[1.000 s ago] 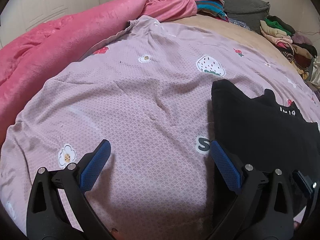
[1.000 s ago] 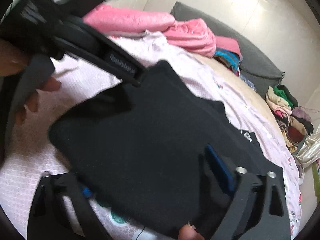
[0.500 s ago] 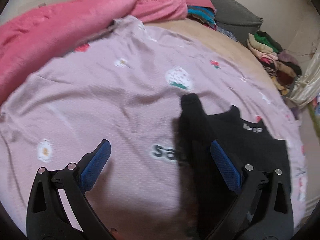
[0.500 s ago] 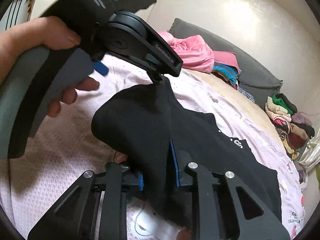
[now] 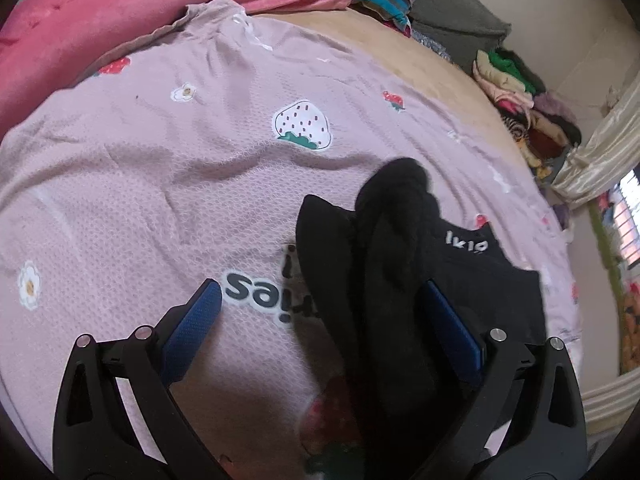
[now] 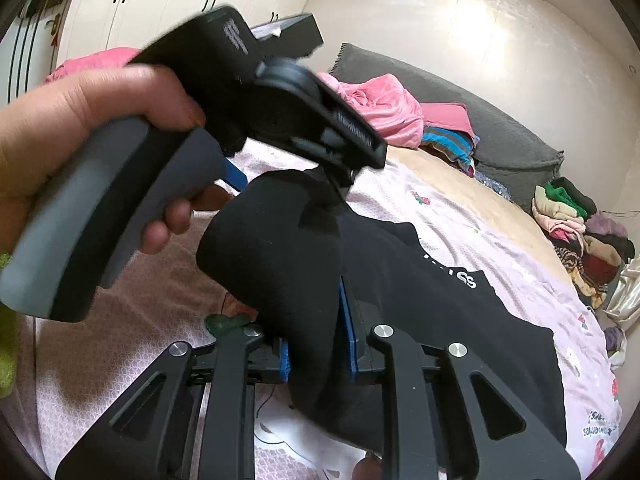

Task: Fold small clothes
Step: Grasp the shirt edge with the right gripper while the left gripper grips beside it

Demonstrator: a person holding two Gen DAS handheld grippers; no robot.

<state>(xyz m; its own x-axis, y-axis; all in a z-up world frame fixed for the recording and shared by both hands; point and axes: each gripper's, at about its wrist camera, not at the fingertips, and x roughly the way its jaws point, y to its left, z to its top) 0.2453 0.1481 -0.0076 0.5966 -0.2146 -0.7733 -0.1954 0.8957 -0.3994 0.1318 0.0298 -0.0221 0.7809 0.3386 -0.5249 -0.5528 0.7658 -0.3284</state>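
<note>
Matt black cloth garment [image 5: 404,264] – textured woven sheet [image 5: 160,168], plush pink blanket [image 5: 80,24].

The right hand-held gripper [image 6: 316,344], wide a second ago, has clamped a raised fold of the black garment [image 6: 420,300].

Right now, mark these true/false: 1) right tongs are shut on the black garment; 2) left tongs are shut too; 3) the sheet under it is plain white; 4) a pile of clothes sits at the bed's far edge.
1) True: the right tongs pinch a fold of the black garment.
2) False: the left tongs stand wide open, the garment's raised fold beside one blue pad.
3) False: the sheet is pink-lilac with strawberry and flower prints.
4) True: a clothes pile lies at the far edge.
</note>
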